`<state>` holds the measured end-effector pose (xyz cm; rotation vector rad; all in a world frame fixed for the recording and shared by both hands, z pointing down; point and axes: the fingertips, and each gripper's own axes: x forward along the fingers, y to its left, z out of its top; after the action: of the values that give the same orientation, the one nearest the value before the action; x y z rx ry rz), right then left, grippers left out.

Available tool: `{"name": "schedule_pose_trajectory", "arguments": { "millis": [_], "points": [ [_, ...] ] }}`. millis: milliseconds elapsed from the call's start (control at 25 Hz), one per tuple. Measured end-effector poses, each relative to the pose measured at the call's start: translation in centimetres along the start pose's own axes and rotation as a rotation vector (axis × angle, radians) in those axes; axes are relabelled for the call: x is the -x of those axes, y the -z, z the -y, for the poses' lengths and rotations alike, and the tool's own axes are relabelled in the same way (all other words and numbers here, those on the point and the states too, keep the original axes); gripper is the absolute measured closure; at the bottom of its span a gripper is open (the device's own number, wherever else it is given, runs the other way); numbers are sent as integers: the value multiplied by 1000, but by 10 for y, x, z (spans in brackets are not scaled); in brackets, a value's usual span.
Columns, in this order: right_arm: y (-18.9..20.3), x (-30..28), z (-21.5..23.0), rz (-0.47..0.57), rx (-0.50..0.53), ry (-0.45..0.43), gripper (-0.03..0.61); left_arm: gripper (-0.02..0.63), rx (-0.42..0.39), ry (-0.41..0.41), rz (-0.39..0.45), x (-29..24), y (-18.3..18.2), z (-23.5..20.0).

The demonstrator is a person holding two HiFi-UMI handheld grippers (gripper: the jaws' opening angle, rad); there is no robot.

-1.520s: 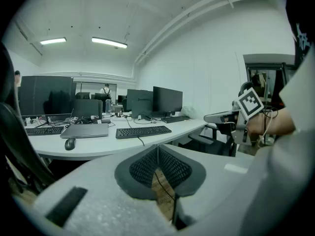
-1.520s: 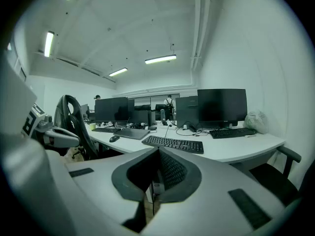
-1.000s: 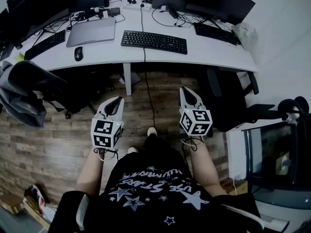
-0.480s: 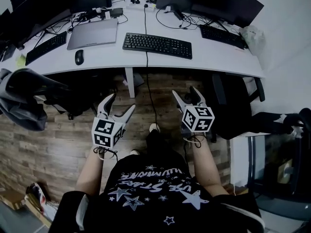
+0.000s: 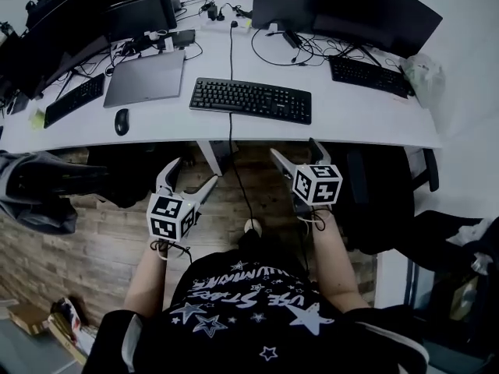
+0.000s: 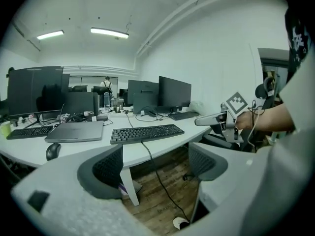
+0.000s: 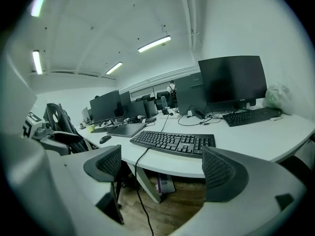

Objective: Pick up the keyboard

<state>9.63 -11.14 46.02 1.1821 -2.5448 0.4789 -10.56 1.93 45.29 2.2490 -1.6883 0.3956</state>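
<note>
Opening wide, the left tool (image 5: pixel 191 174) and the right tool (image 5: pixel 294 148) grip nothing: each has its pads spread with only air between them. Both hover over the wooden floor (image 5: pixel 93 240), just short of the desk (image 5: pixel 351 123) edge. A black cable (image 5: pixel 235 162) hangs down between the two tools. Ahead of both and higher, the keyboard (image 5: pixel 251 100) lies flat on the desk, untouched. Beyond it stand dark monitors (image 5: pixel 327 6).

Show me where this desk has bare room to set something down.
Bare: the desk front right of the middle keyboard, and a smaller patch between it and the mouse. Crowded: the back, with cables and monitors.
</note>
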Motion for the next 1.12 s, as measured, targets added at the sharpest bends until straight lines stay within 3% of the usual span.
{"name": "schedule_pose_trajectory", "arguments": {
  "millis": [160,400,760,1120],
  "points": [
    [-10,-27,28,-24,22,-38,80,201,-4,-41,-3,-35,-16,-7],
    [-2,-56,56,-140,122,-69,54,199,12,-97,-13,-67,-29,-12],
    [-1,-98,60,-233,273,-116,54,199,-18,-85,-86,-97,-24,-34],
    [6,-152,52,-464,510,-330,54,199,-83,-2,-116,-159,-40,-75]
  ]
}}
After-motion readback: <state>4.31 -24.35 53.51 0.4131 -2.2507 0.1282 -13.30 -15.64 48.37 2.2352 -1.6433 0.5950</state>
